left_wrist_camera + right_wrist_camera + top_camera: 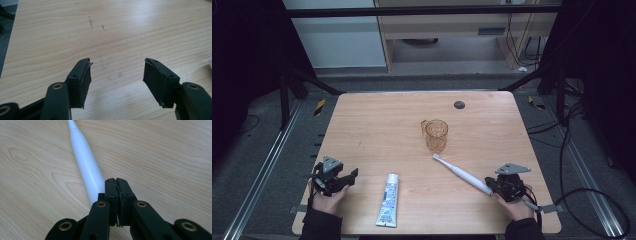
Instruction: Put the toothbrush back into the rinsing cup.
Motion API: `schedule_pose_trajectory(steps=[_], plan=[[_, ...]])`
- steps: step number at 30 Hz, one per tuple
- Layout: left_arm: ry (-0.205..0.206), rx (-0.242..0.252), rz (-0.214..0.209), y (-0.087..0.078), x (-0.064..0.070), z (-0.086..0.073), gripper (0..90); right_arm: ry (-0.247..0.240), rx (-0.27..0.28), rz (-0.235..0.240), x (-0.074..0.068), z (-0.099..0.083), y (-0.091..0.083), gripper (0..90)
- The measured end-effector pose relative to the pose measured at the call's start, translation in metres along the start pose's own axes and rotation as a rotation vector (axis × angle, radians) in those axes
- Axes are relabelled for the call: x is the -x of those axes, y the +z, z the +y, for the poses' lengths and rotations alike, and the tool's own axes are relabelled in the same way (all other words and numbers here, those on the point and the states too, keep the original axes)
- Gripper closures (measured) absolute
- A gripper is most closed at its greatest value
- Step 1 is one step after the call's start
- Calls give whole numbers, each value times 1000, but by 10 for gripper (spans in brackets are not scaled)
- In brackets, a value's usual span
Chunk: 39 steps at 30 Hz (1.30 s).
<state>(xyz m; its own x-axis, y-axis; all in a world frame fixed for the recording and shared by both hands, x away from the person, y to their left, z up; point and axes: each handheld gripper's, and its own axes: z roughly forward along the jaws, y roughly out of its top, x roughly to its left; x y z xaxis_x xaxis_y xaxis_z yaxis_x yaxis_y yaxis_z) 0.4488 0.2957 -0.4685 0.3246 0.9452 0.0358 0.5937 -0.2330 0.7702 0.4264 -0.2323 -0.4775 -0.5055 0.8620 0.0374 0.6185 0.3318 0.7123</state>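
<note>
High view: right gripper [493, 186] closed beside toothbrush [462, 175], near table edge [548, 200].

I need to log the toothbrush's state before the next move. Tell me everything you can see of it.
The toothbrush is a white, smooth, plastic-looking electric type: a thick handle tapering to a thin neck with a small brush head. It lies flat on the wooden table, head pointing toward the amber cup, just short of it. The right claw, jaws shut, sits beside the handle's end; a grip isn't evident.

I see a white toothbrush [462, 174] | lying flat on the table | brush end by the cup [436, 135]
</note>
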Motion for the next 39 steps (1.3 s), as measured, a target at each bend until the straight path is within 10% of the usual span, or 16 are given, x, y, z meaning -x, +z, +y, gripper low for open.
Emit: schedule_pose_trajectory(steps=[19, 39], plan=[[-4, -3, -7, 2, -2, 1, 377, 6, 117, 4, 9, 32, -19, 685], [3, -13, -18, 4, -2, 1, 371, -90, 68, 65, -12, 87, -8, 534]])
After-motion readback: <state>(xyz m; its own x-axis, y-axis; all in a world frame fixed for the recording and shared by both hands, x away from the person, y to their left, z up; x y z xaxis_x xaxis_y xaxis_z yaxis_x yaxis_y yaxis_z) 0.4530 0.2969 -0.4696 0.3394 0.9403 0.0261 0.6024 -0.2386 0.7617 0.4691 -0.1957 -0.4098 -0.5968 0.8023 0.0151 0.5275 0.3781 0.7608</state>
